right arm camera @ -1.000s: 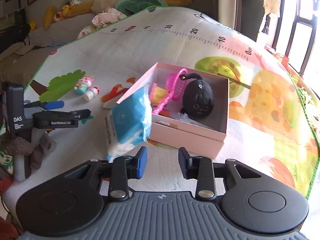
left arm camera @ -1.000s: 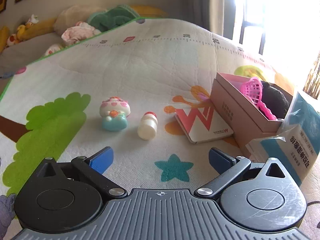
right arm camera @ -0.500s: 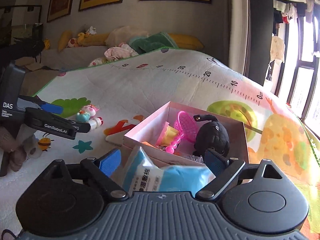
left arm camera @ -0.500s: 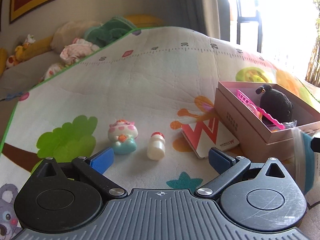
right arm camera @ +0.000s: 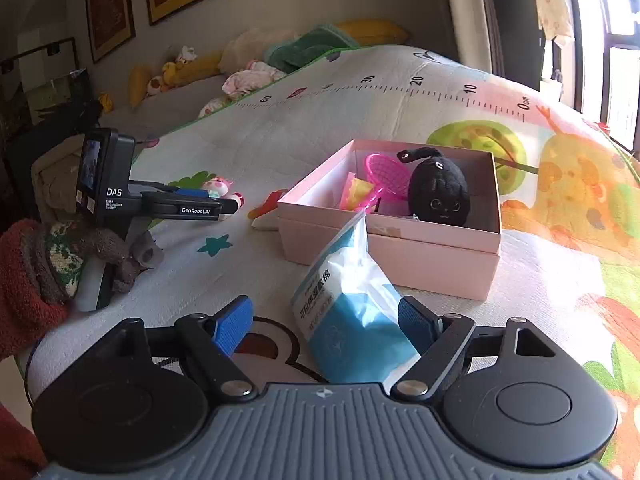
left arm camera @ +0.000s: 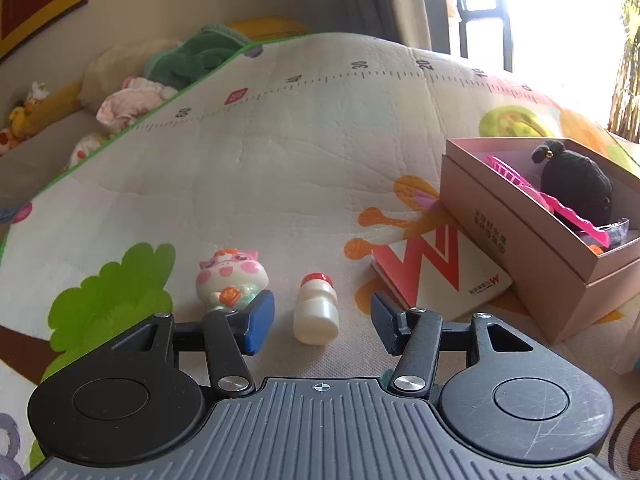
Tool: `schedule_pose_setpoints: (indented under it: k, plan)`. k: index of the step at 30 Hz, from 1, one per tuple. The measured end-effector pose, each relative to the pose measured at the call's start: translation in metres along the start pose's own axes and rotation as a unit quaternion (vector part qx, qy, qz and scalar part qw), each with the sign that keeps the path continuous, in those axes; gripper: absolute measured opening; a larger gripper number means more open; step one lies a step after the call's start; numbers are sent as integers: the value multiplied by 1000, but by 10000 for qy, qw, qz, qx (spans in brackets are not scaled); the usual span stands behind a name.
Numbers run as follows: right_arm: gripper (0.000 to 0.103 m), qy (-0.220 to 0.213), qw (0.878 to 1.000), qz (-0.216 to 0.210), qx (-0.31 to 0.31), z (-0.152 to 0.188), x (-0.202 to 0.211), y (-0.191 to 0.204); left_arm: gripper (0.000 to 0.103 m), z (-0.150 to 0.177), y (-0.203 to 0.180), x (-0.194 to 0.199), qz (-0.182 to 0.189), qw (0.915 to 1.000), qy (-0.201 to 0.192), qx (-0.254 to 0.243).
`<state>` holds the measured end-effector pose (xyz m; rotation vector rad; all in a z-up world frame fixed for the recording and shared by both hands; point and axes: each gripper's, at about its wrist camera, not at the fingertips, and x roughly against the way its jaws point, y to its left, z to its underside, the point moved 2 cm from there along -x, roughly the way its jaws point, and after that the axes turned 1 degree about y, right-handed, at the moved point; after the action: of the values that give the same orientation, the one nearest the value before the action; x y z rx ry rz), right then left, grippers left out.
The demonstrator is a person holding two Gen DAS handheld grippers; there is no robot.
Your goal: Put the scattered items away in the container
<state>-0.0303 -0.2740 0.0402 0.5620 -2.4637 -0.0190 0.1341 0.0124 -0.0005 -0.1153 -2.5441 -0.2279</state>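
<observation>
The left gripper (left arm camera: 322, 322) gapes around the small white bottle (left arm camera: 316, 312), seemingly lined up to pinch it. The right gripper (right arm camera: 326, 326), also spread, straddles the blue wipes pack (right arm camera: 352, 312), nothing clamped. At two o'clock, the pink box (right arm camera: 432, 256) holds a black plush (right arm camera: 438, 192) and pink racket (right arm camera: 386, 172)
</observation>
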Motion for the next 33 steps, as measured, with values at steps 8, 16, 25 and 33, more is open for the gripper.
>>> schedule_pose_setpoints:
  k: [8,16,25,33]
  plan:
    - [85,-105,9991,331,-261,1,-4,-15,31,-1,1,-17,26,9997,174,-183]
    - [88,11,9867,1158,1137,14,-26,10,29,12,-37,42,1038,9922,88,-682]
    - [86,416,9579,1499,2411,23,-64,35,55,53,-78,92,1879,9723,524,-1289]
    - [59,756,9775,443,1919,23,-19,31,97,53,-52,83,920,9829,465,-1526]
